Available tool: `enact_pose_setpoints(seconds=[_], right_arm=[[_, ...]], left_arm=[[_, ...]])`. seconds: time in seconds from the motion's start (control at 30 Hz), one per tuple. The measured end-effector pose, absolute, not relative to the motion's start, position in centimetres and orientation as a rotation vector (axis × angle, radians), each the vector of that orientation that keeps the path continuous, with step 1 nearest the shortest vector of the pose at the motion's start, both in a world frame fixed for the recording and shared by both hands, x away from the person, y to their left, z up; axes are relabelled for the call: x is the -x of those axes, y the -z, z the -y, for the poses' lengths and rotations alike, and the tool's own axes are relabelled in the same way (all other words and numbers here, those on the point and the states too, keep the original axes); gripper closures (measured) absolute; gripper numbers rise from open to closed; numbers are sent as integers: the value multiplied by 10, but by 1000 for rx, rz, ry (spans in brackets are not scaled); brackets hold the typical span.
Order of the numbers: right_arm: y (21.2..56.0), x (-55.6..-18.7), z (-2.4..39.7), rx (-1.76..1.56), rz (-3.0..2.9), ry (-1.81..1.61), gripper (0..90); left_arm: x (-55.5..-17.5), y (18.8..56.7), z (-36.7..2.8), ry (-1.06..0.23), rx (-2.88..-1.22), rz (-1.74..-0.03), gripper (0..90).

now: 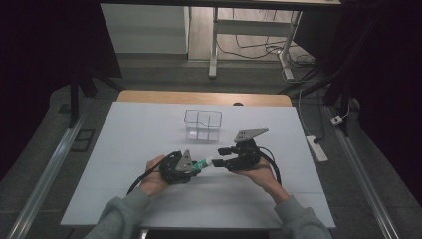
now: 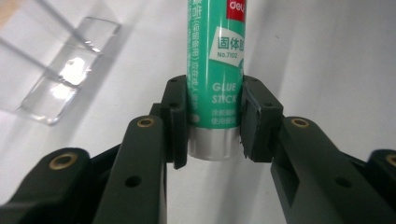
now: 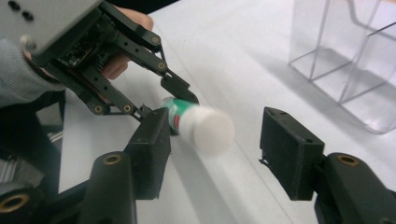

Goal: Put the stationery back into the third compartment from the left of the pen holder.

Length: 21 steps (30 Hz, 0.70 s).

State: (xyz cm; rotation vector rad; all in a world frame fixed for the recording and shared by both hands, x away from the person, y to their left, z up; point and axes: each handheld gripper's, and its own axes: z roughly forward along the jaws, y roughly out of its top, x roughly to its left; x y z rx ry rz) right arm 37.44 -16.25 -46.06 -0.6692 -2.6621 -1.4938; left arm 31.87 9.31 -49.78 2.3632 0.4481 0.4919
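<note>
A green glue stick [image 2: 215, 70] with a white cap [image 3: 209, 128] is held level above the white table. My left gripper [image 1: 195, 167] is shut on its lower end, the pads [image 2: 178, 121] pressing both sides of the tube. My right gripper [image 3: 215, 151] stands open facing it, jaws on either side of the white cap without touching it. In the high view the glue stick [image 1: 203, 163] bridges the gap between the left gripper and the right gripper [image 1: 222, 156] near the table's middle.
A clear plastic box with compartments [image 1: 202, 125] stands behind the grippers toward the table's far side; it appears as the clear box [image 3: 345, 56] and as the clear box [image 2: 65, 70] in the gripper views. The white table top [image 1: 149, 124] spreads around.
</note>
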Motion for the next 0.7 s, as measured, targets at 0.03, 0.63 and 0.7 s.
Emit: enact_pose_setpoints(seconds=[0.03, 0.63, 0.7], right_arm=[[461, -374, 164, 682, 2654, 1515, 411], [472, -366, 160, 739, 2581, 1679, 405], [473, -365, 157, 741, 2570, 1695, 412]], left_arm=[[-319, 497, -95, -497, -2348, -464, 657], [-319, 490, -102, -513, -2194, -542, 657], [-319, 491, -99, -502, -2193, -536, 656]])
